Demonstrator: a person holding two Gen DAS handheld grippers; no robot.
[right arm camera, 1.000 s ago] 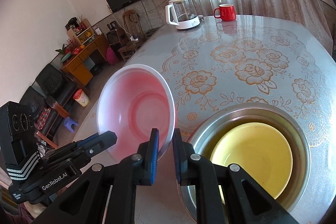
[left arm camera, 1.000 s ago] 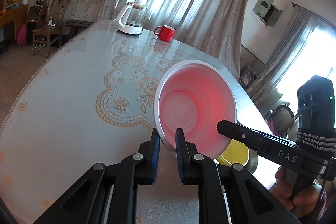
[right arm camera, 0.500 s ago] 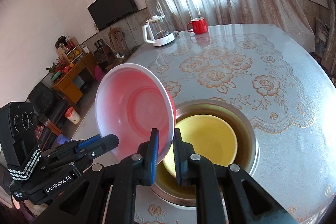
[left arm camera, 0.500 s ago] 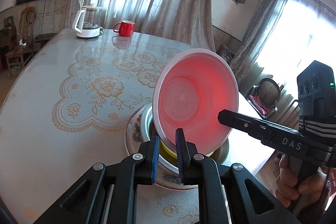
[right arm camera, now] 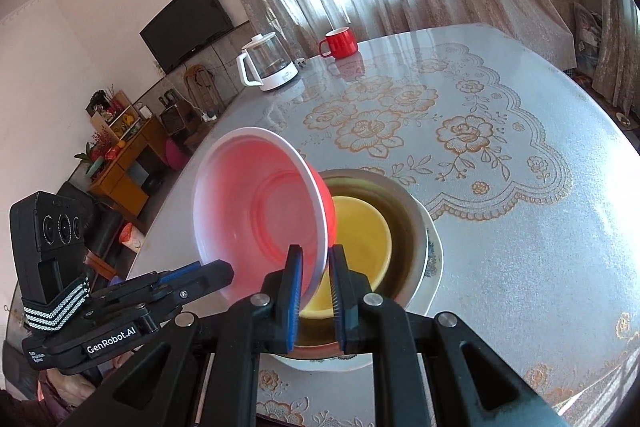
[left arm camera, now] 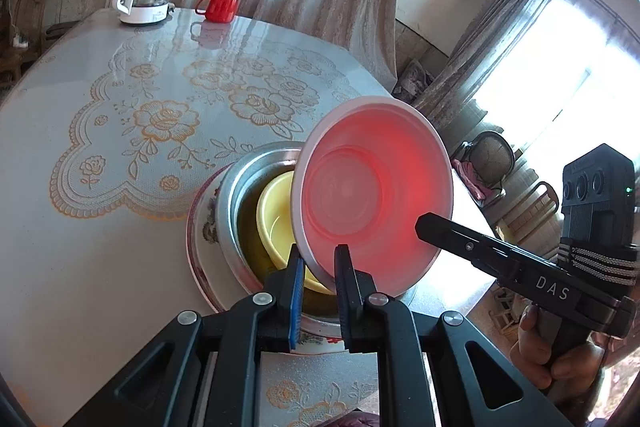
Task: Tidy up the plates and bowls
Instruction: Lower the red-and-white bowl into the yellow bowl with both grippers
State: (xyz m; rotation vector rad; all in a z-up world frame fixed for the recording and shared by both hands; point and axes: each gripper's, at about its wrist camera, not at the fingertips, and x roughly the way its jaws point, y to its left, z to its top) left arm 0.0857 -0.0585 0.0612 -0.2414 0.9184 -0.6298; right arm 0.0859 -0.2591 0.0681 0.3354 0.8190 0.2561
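Observation:
A red bowl with a white inside [left arm camera: 372, 191] hangs tilted over a stack. My left gripper [left arm camera: 319, 263] is shut on its near rim. My right gripper [right arm camera: 314, 263] is shut on the opposite rim of the same red bowl [right arm camera: 260, 211]. Below it a yellow bowl [left arm camera: 276, 223] sits inside a steel bowl [left arm camera: 240, 195], which stands on a flowered plate [left arm camera: 200, 227]. The right wrist view shows the yellow bowl [right arm camera: 360, 239], the steel bowl [right arm camera: 404, 223] and the plate [right arm camera: 434, 251] too.
A round table with a gold floral cloth [right arm camera: 460, 131] holds a glass kettle [right arm camera: 268, 63] and a red mug [right arm camera: 340, 43] at its far side. Curtains and chairs stand beyond the table edge [left arm camera: 492, 163].
Both grippers have carried the red bowl from beside the stack to over it, and lower; the yellow bowl now shows partly under its rim.

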